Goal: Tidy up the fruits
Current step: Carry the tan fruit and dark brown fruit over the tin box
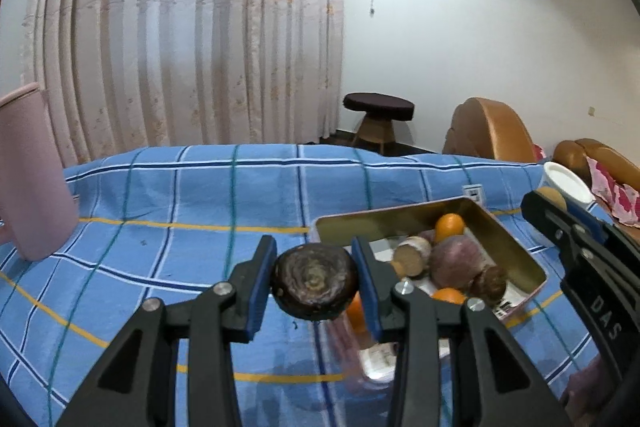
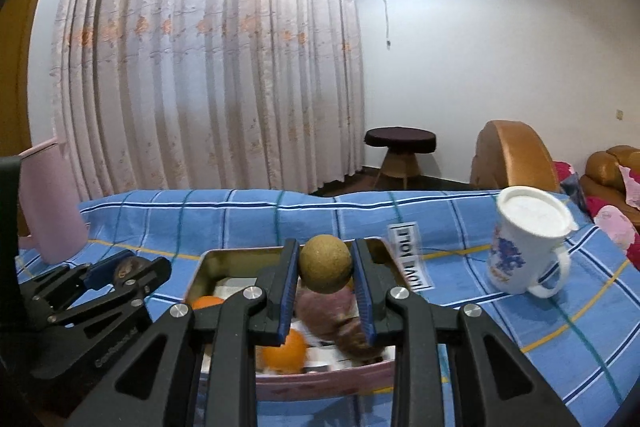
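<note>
My left gripper point(image 1: 315, 281) is shut on a dark purple-brown round fruit point(image 1: 315, 281), held above the blue checked cloth just left of a metal tin point(image 1: 516, 247). The tin holds oranges point(image 1: 450, 226), a purple fruit point(image 1: 456, 261) and brown ones. My right gripper point(image 2: 326, 263) is shut on a small tan round fruit point(image 2: 326, 263), hanging over the tin point(image 2: 200, 273), where an orange point(image 2: 286, 351) and a purple fruit point(image 2: 324, 311) lie. Each gripper shows in the other view: the right gripper point(image 1: 550, 201) at the right edge, the left gripper point(image 2: 128, 271) at the left.
A pink jug point(image 1: 32, 179) stands at the cloth's left side. A white mug with a blue print point(image 2: 524, 243) stands right of the tin, and a paper label point(image 2: 410, 255) lies between them. Behind the table are curtains, a dark stool point(image 1: 378, 109) and brown armchairs.
</note>
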`<control>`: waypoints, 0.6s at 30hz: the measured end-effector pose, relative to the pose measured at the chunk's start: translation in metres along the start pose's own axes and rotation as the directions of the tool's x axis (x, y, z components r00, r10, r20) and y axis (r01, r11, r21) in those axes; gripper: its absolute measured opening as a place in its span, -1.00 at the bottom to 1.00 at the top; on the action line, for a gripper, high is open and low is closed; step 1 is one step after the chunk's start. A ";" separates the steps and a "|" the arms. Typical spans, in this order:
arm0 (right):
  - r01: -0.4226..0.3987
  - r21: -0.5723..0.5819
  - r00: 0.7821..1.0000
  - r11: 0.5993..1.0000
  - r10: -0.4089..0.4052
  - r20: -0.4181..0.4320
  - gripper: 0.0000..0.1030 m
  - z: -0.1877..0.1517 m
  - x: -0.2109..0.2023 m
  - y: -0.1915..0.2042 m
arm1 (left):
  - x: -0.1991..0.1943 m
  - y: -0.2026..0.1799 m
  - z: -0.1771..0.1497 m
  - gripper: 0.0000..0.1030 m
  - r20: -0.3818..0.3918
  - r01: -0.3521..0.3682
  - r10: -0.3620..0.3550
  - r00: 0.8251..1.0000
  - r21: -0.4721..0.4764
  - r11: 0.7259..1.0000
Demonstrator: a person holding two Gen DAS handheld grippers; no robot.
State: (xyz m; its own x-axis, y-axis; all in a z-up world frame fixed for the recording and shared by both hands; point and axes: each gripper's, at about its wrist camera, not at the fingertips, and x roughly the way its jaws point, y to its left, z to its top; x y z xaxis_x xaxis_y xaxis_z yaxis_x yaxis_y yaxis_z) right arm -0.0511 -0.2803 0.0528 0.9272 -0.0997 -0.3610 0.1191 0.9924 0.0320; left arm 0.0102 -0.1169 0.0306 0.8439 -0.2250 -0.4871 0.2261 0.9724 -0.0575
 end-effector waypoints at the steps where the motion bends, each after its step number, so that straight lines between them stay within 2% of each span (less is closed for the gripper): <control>1: 0.010 0.003 1.000 1.000 -0.010 0.002 -0.45 0.001 0.001 -0.005 | 0.001 -0.002 0.001 -0.20 -0.001 0.007 -0.007 1.000 0.004 1.000; 10: 0.092 0.070 0.996 0.993 -0.091 -0.014 -0.45 0.007 0.009 -0.045 | 0.016 -0.025 0.011 -0.20 -0.021 0.054 -0.054 0.998 0.018 0.998; 18: 0.111 0.089 0.993 0.990 -0.107 -0.042 -0.45 0.007 0.024 -0.051 | 0.039 -0.046 0.015 -0.20 -0.060 0.085 -0.083 0.995 0.035 0.996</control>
State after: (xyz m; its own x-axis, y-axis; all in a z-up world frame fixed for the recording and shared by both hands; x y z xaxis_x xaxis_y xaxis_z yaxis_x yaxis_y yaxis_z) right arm -0.0324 -0.3341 0.0486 0.8933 -0.2022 -0.4015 0.2519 0.9649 0.0746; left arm 0.0394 -0.1716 0.0272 0.7916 -0.3008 -0.5319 0.3142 0.9469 -0.0679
